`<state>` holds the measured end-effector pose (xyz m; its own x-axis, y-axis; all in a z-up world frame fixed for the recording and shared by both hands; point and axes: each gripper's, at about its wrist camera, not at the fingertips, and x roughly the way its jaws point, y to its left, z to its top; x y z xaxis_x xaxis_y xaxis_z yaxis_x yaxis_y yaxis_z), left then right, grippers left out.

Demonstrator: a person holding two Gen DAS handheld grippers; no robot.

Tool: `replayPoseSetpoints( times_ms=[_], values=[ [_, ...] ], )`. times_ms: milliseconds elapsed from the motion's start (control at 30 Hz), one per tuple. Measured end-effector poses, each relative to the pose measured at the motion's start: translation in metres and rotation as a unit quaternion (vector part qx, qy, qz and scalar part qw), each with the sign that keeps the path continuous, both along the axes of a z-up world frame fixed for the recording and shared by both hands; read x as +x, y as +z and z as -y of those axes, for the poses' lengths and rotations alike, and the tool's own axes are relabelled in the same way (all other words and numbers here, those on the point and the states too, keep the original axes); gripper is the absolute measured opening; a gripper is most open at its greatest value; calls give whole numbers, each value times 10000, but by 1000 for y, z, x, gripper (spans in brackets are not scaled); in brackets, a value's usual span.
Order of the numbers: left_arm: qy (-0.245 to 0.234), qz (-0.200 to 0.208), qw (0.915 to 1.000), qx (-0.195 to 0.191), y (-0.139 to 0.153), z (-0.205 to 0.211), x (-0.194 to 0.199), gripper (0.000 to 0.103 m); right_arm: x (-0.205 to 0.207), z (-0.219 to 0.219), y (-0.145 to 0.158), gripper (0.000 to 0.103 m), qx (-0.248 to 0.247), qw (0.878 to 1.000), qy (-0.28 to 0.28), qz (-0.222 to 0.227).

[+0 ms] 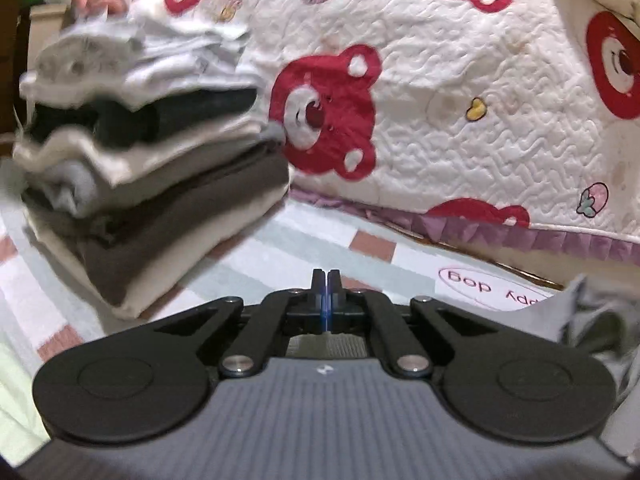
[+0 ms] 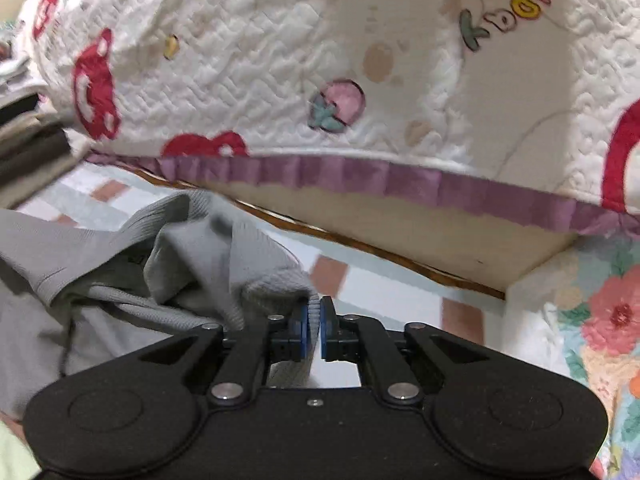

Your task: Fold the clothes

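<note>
A grey ribbed garment lies crumpled on the checked sheet, left of centre in the right wrist view. My right gripper is shut on a fold of its edge. The same grey garment shows at the right edge of the left wrist view. My left gripper is shut with nothing between its fingers, hovering over the checked sheet. A stack of folded clothes in white, black, cream and brown stands to its left.
A white quilt with red bear prints and a purple frill hangs over a raised edge behind both grippers. A floral cloth lies at the right. A pink printed label marks the sheet.
</note>
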<state>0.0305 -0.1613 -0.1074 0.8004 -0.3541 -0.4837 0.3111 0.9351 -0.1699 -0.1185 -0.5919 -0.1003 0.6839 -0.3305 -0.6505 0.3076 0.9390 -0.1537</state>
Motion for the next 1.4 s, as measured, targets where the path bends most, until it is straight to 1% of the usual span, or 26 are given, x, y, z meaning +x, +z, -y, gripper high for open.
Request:
replayPoseSetpoints(
  times_ms=[33,67,133,200,267,300,333,367,400,467,500,533,567,633,667,700,733,800,867,900,1033,1100,1133,1233,1267,1400],
  values=[
    [-70,-36,10000,50,-3,3,0,0,2,2,-7,8,-33,9999,-48,-143],
    [-140,-72,9998,100,-6,5,-1,0,4,3,-13,13,-94,9996,-146,-240],
    [-280,-144,9993,201,-13,11,-1,3,7,4,-23,16,-173,9987,-275,-396],
    [-420,-216,9984,301,-19,16,-2,4,8,0,-24,24,-72,9995,-57,-307],
    [-560,-287,9972,401,-25,22,-2,11,13,-6,-25,45,38,9993,318,-186],
    [-630,-323,9965,451,-28,24,-2,19,20,-10,-26,49,83,9983,542,-177],
    [-700,-359,9956,501,-31,27,-3,30,26,-13,-27,55,114,9969,757,-180],
    [-770,-395,9947,551,-35,30,-3,35,34,-15,-32,58,75,9954,928,-242],
    [-839,-431,9937,601,-38,33,-3,44,43,-17,-37,59,32,9936,1086,-312],
    [-979,-502,9915,701,-44,38,-4,53,61,-16,-50,59,-76,9909,1242,-522],
    [-907,-537,9909,841,-48,40,-1,61,73,-10,-59,59,8,9911,1188,-602],
    [-825,-572,9900,988,-52,42,2,62,85,-4,-67,59,92,9912,1133,-681],
    [-742,-607,9889,1134,-57,44,5,62,96,3,-76,58,182,9913,1057,-757],
    [-726,-697,9883,1147,-65,39,7,62,117,15,-91,57,341,9930,786,-814],
    [-728,-668,9880,1189,-66,39,7,62,123,18,-95,39,399,9931,757,-802],
    [-728,-634,9876,1236,-67,38,8,62,128,21,-99,14,457,9932,722,-787],
    [-710,-561,9870,1327,-67,38,8,62,128,23,-99,5,515,9938,661,-733],
    [-807,-421,9867,1348,-65,40,7,63,123,25,-87,5,601,9960,554,-370],
    [-1021,-290,9860,1282,-62,42,5,69,110,25,-68,5,638,9965,541,-23],
    [-1129,-225,9855,1249,-61,43,4,75,102,23,-57,5,602,9966,556,130],
    [-1560,40,9814,1116,-56,47,0,76,70,19,-16,5,380,9957,617,576],
    [-1773,172,9784,1049,-53,50,-3,77,57,17,1,5,240,9950,673,694],
    [-1880,238,9766,1015,-52,51,-4,79,52,16,10,5,164,9947,704,738],
    [-1941,739,9705,1222,-46,57,-21,84,39,13,24,5,46,9936,772,825],
    [-1979,812,9684,1283,-46,59,-23,85,36,12,29,5,14,9932,789,854],
    [-2156,636,9646,1376,-50,65,-18,86,28,8,39,5,-102,9920,835,939]
  ],
)
